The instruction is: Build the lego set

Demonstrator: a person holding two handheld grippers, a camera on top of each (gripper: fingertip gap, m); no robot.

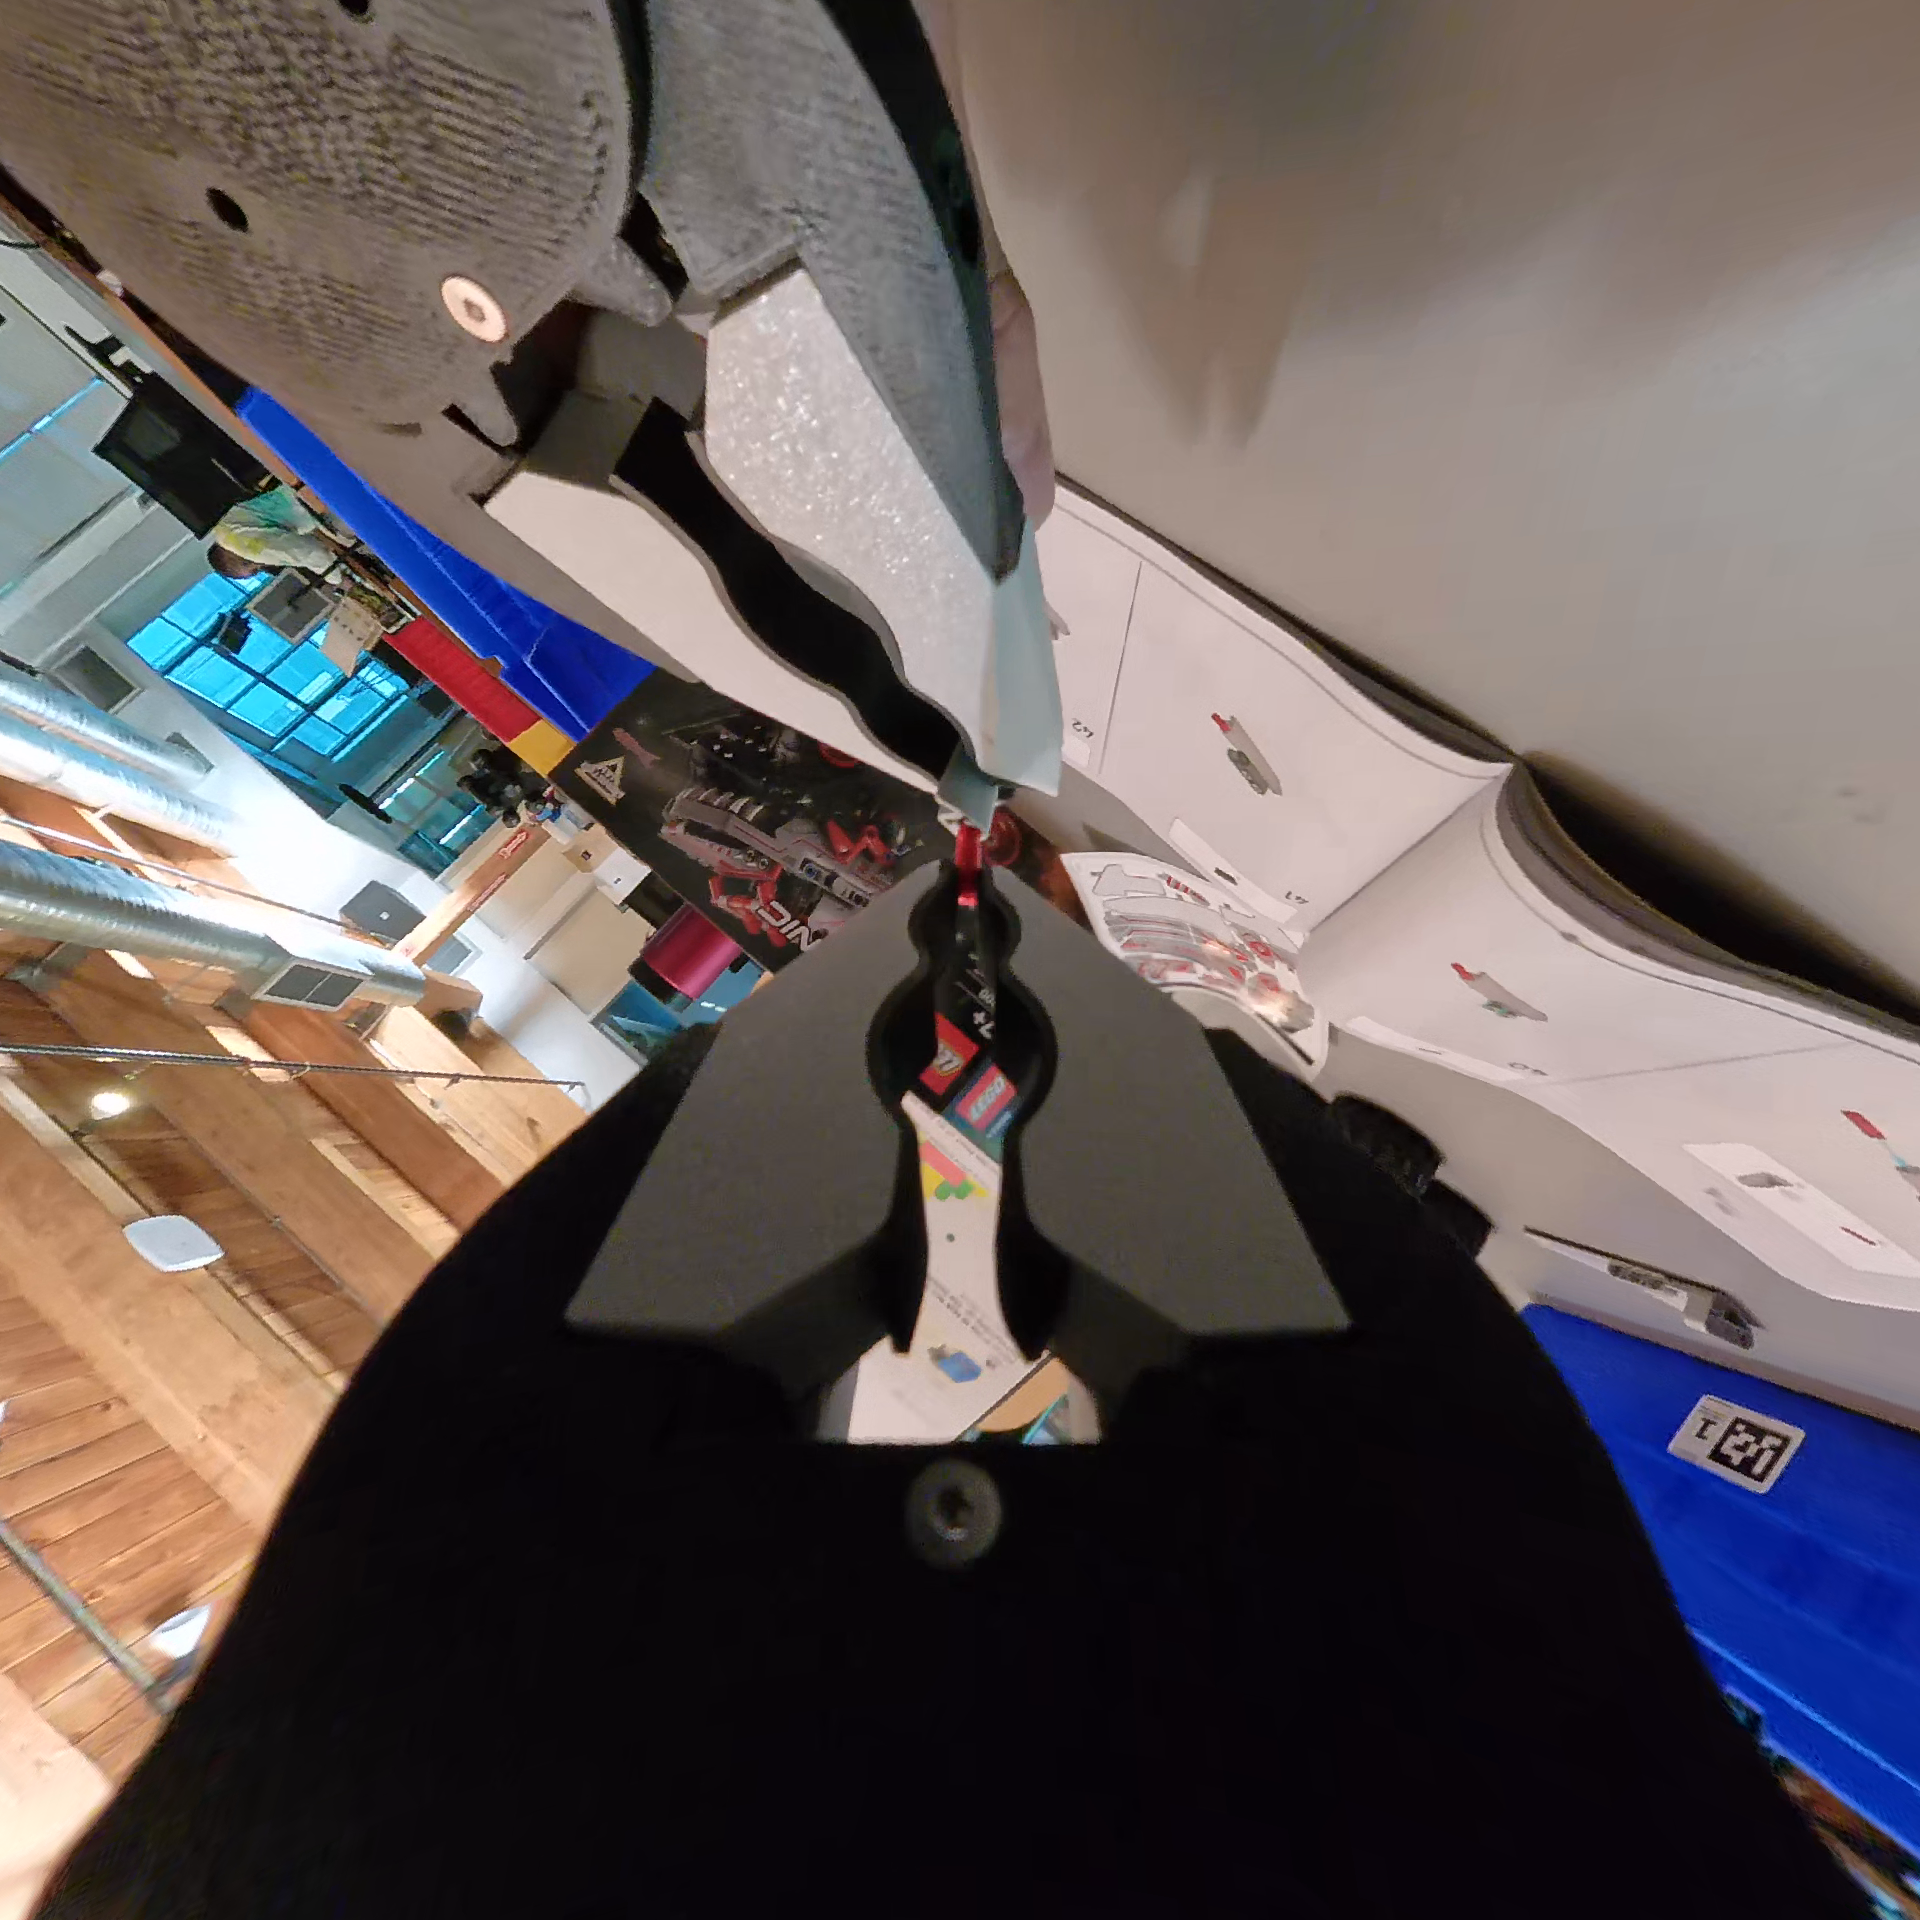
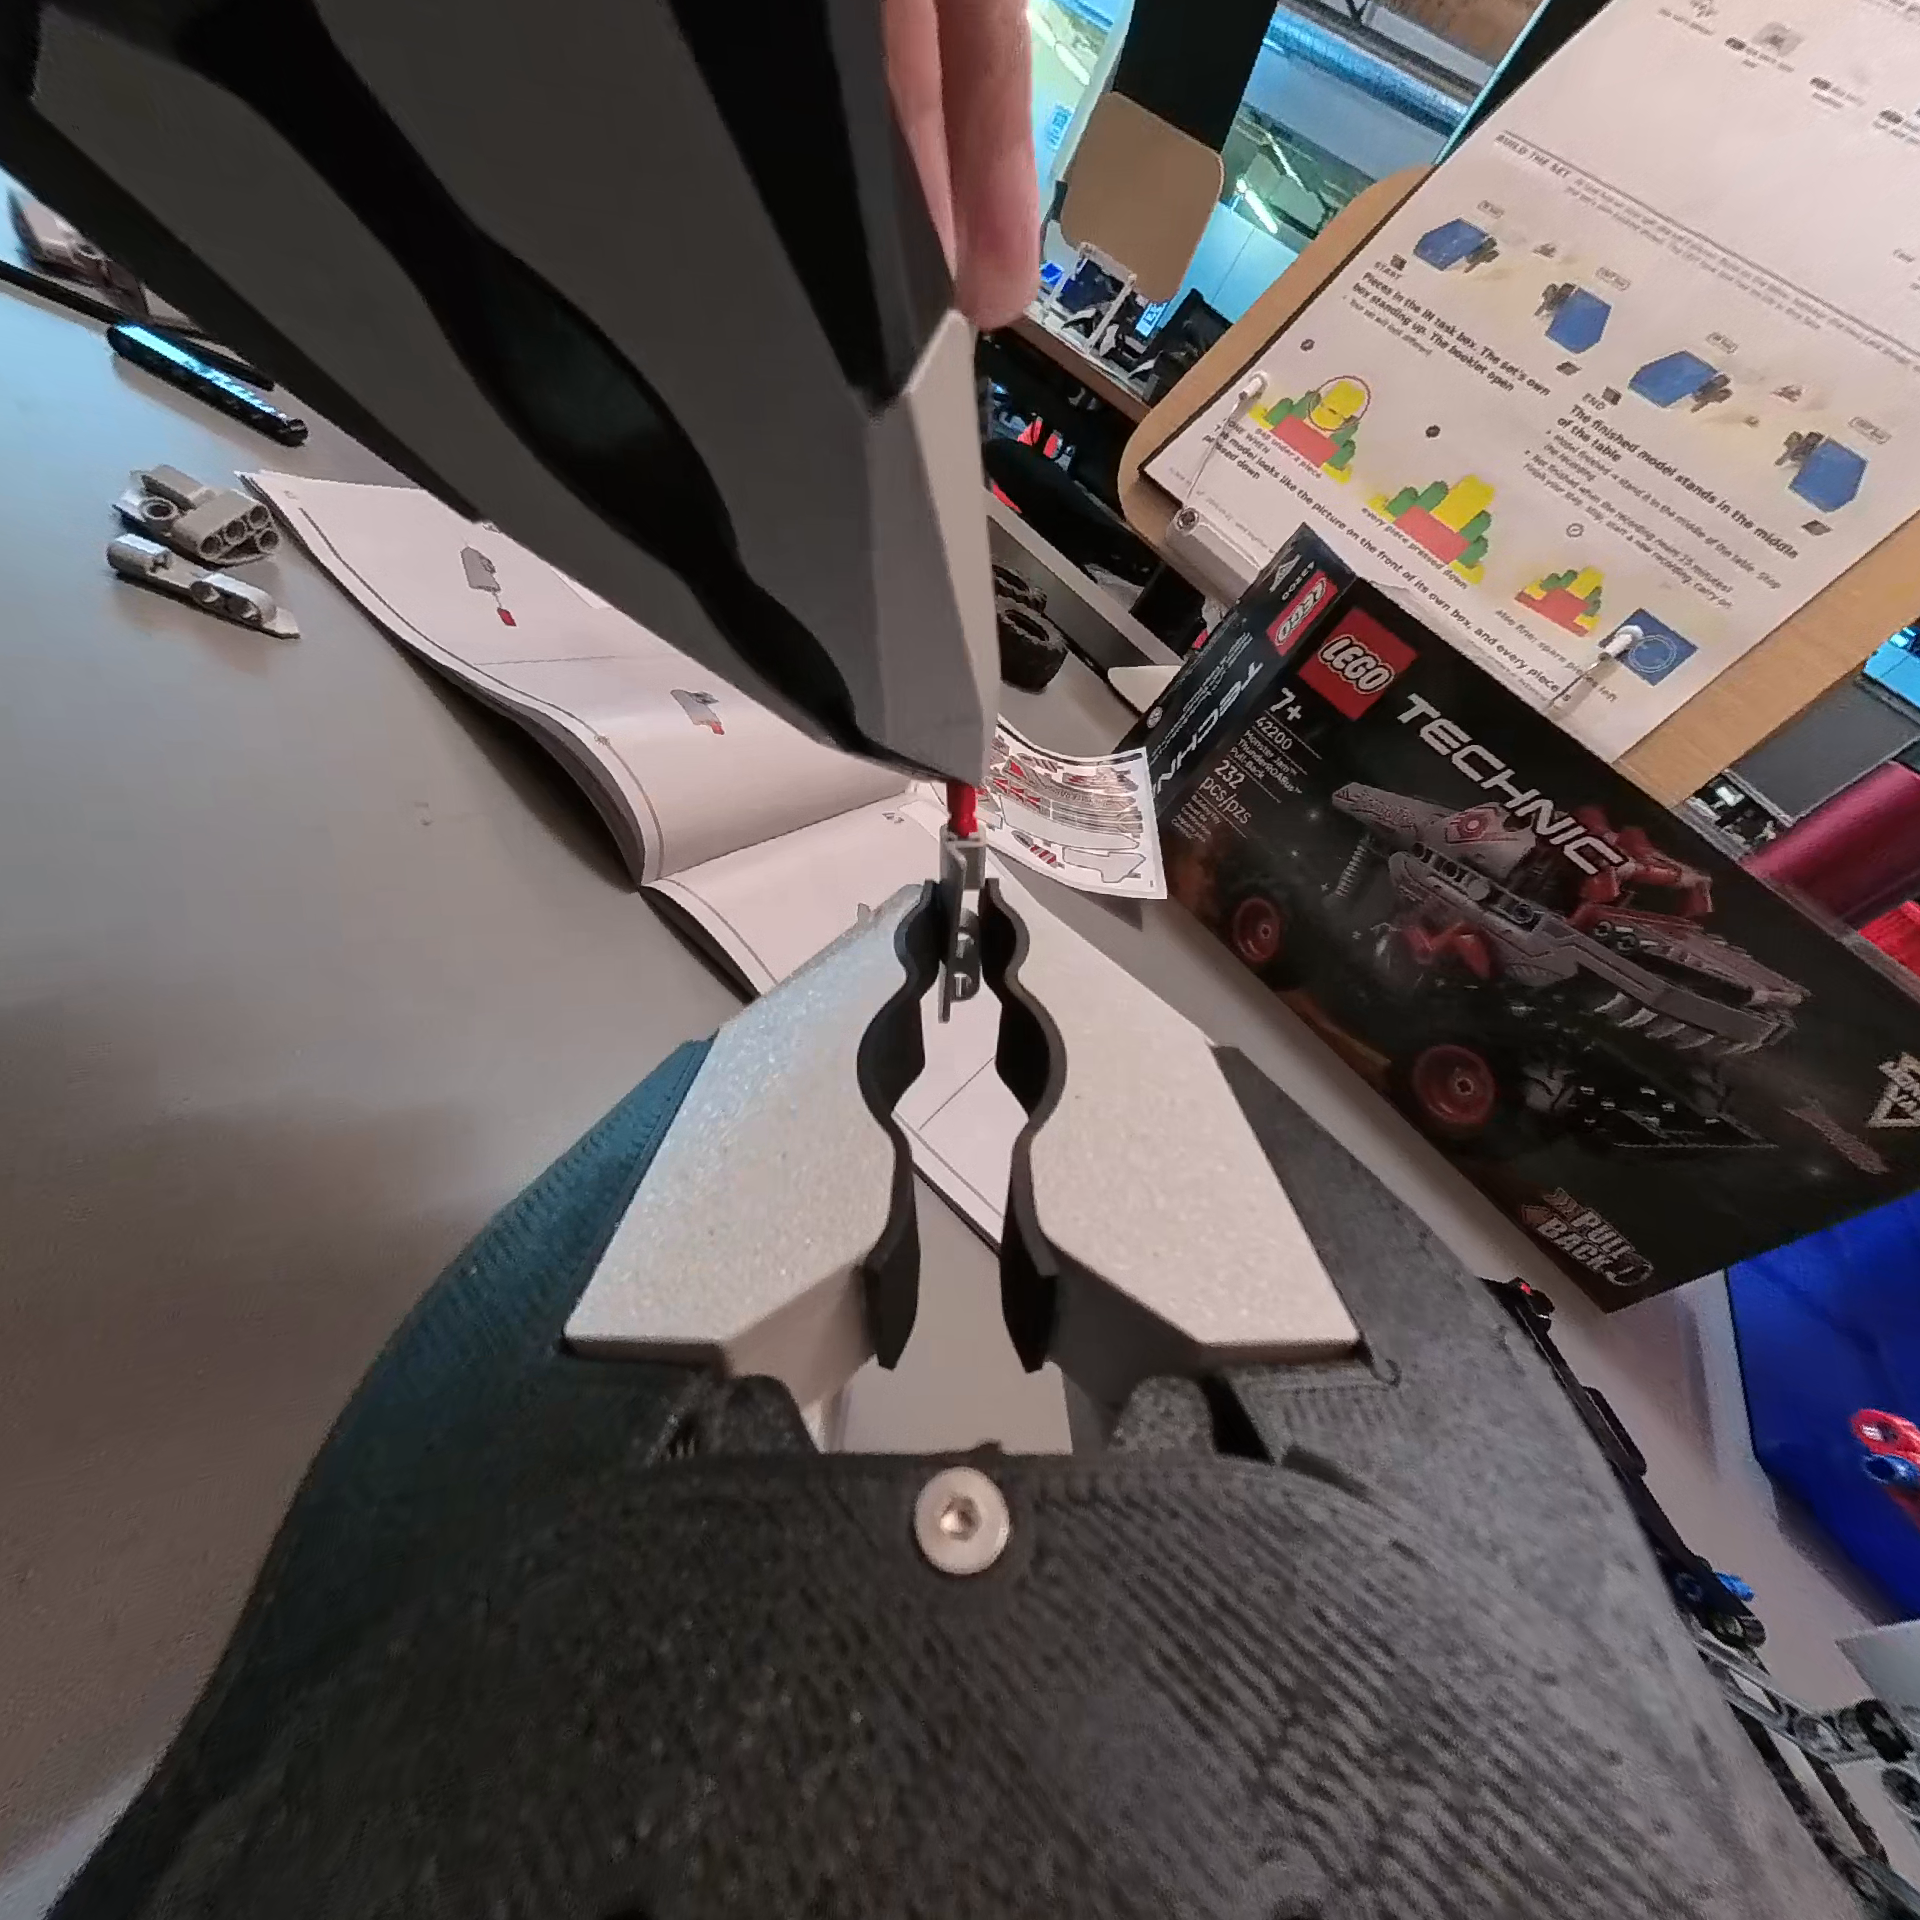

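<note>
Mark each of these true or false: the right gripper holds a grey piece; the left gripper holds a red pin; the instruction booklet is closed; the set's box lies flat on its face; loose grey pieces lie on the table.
1. The right gripper holds a grey piece. True.
2. The left gripper holds a red pin. True.
3. The instruction booklet is closed. False: it lies open on the table.
4. The set's box lies flat on its face. False: it stands on edge, picture showing.
5. Loose grey pieces lie on the table. True.
</note>
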